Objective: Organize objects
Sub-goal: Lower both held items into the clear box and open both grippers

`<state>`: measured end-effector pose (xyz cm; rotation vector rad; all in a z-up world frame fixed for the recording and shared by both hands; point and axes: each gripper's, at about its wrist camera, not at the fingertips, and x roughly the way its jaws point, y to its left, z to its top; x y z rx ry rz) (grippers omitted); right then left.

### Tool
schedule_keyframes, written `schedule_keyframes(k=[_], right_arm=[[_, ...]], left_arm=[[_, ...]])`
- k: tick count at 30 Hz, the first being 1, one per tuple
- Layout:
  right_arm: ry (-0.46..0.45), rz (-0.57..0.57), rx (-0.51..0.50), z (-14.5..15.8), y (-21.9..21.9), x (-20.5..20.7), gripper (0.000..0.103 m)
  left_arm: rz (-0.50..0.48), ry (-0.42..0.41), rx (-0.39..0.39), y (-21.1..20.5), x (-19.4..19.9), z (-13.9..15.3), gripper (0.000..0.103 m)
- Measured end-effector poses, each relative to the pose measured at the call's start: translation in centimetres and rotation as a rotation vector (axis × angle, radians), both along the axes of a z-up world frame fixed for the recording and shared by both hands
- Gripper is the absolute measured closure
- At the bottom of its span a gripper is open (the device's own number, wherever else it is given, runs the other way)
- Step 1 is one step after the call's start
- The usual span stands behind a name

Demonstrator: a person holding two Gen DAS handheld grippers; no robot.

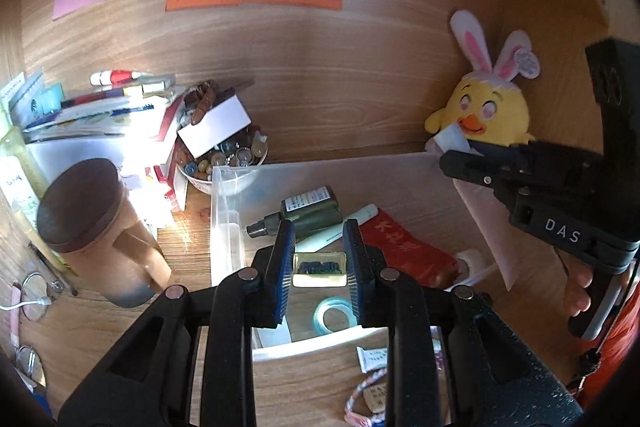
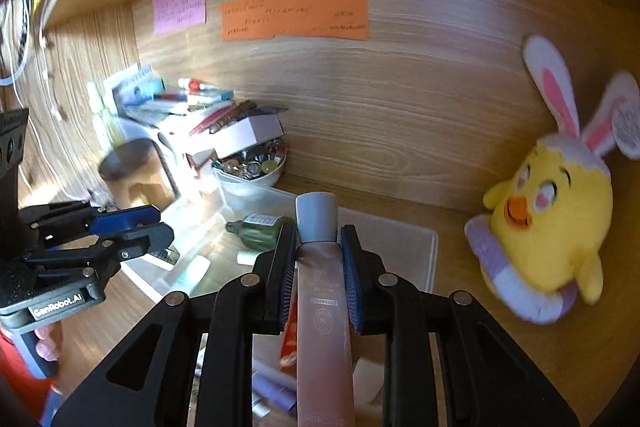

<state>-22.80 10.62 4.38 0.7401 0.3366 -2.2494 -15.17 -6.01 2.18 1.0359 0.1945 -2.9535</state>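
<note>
Right claw (image 2: 318,267) grips pink tube (image 2: 324,327) — left claw (image 1: 319,259) spread above bin (image 1: 224,211).

The left gripper (image 1: 319,259) hangs over a translucent bin (image 1: 224,203), its fingers parted around a small clear box (image 1: 319,269) of dark pieces. Ahead lie a dark green bottle (image 1: 308,213) and a white tube (image 1: 340,229); a red packet (image 1: 404,253) lies right, a tape roll (image 1: 334,315) below. The right gripper (image 1: 464,163) holds a pink tube (image 1: 486,223) at far right.
</note>
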Motion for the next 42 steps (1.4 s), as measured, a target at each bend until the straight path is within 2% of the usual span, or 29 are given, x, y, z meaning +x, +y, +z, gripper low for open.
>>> schedule_keyframes(k=[6, 11, 19, 28, 31, 33, 39, 42], right_arm=[[0.005, 0.037, 0.111, -1.3, -2.4, -1.7, 0.083], [-0.042, 0.073, 0.156, -2.9, -3.9, -2.8, 0.083], [-0.112, 0.098, 0.176, -4.4, -5.0, -3.6, 0.083], [-0.188, 0.101, 0.132, -4.4, -3.6, -3.3, 0.083], [-0.195, 0.096, 0.118, -4.2, -2.8, -2.7, 0.079], [-0.191, 0.091, 0.105, -4.0, -2.1, -2.2, 0.074], [-0.153, 0.076, 0.067, -3.0, 0.2, -0.4, 0.061], [-0.121, 0.064, 0.061, -2.6, 1.2, 0.8, 0.054]], left_arm=[[0.009, -0.041, 0.013, -0.6, -1.8, -1.6, 0.079], [0.008, -0.076, 0.025, -1.0, -2.5, -2.7, 0.079], [-0.009, -0.09, 0.042, -1.2, -2.6, -3.2, 0.079], [-0.016, -0.078, 0.06, -1.3, -1.9, -2.7, 0.076], [-0.013, -0.07, 0.068, -1.3, -1.4, -2.3, 0.069], [-0.012, -0.057, 0.062, -1.1, -0.9, -2.0, 0.062], [-0.013, -0.008, 0.001, 0.4, 1.1, -1.0, 0.043], [-0.02, 0.0, -0.013, 1.2, 2.0, -0.8, 0.038]])
